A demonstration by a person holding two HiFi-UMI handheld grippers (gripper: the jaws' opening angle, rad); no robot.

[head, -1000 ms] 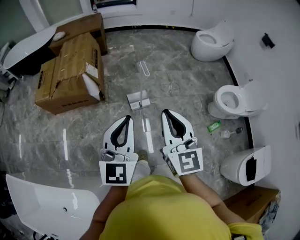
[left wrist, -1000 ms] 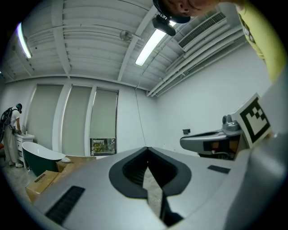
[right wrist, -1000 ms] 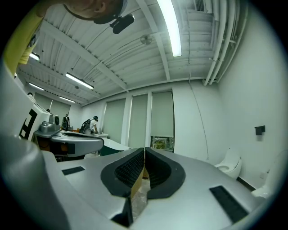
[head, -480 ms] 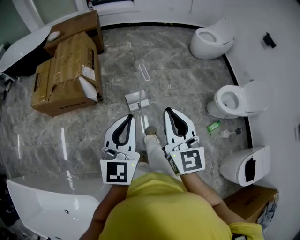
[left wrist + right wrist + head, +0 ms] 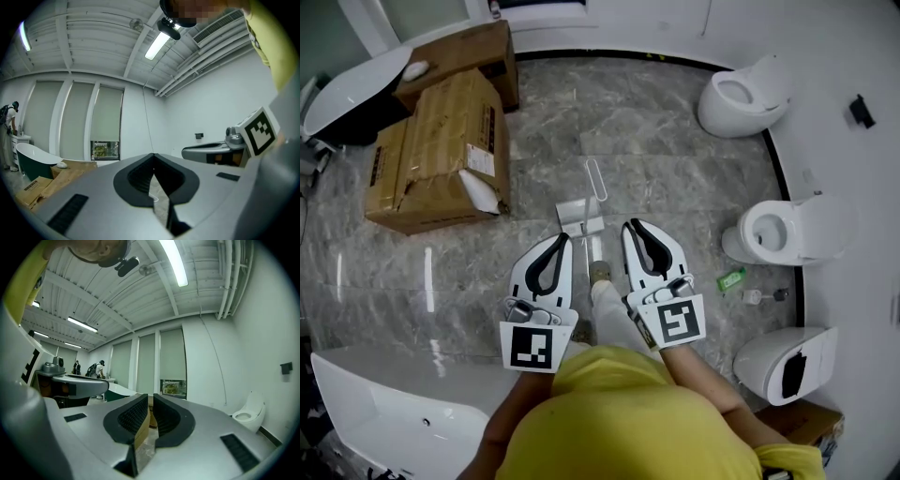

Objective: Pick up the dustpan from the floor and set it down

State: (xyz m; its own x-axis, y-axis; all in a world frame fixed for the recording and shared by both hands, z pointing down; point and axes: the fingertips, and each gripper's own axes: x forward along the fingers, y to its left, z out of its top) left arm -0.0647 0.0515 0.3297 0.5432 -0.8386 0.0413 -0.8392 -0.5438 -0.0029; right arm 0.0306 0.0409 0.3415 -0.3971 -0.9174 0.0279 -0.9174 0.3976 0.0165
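The grey dustpan (image 5: 578,214) lies on the marble floor with its long wire handle (image 5: 596,178) pointing away from me. Both grippers are held level above the floor, just short of the pan. My left gripper (image 5: 562,238) is to the pan's near left; in the left gripper view (image 5: 153,154) its tips meet, with nothing held. My right gripper (image 5: 633,225) is to the pan's near right. Its jaws have just been opening, and the right gripper view (image 5: 150,397) shows a narrow gap between the pads with nothing in it.
Cardboard boxes (image 5: 441,150) stand at the left. Toilets (image 5: 741,94) (image 5: 787,230) (image 5: 783,361) line the curved right wall, with a small green item (image 5: 731,278) on the floor nearby. A white tub (image 5: 384,412) sits near left. My shoe (image 5: 601,274) shows between the grippers.
I have stepped forward, so the dustpan now lies closer in front of both grippers. A leg has come forward between them. The right jaws have parted slightly.
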